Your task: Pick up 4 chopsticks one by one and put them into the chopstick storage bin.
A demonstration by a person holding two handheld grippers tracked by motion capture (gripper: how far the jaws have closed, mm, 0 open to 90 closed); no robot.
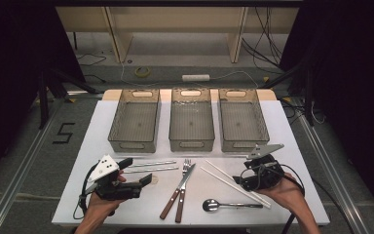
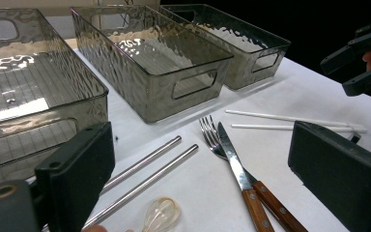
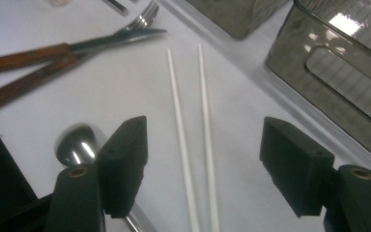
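Observation:
Cutlery lies on a white table (image 1: 292, 146). Two metal straws (image 1: 151, 166) lie side by side, right of my left gripper (image 1: 137, 170), which is open and holds nothing. In the left gripper view the left gripper (image 2: 200, 145) looks over the straws (image 2: 145, 176), a fork (image 2: 208, 130) and a wooden-handled knife (image 2: 232, 154). Two thin white sticks (image 1: 233, 183) lie under my right gripper (image 1: 243, 176). In the right gripper view the right gripper (image 3: 205, 128) is open above the sticks (image 3: 181, 130), not touching them. A steel spoon (image 1: 213, 205) lies near the front edge, its bowl (image 3: 75, 147) beside the left jaw.
Three grey see-through bins stand in a row at the back: left (image 1: 134, 141), middle (image 1: 192, 144), right (image 1: 238, 144). A small clear object (image 2: 162, 215) lies by the straws. The fork (image 1: 187, 165) and knife (image 1: 177, 187) cross the table's middle.

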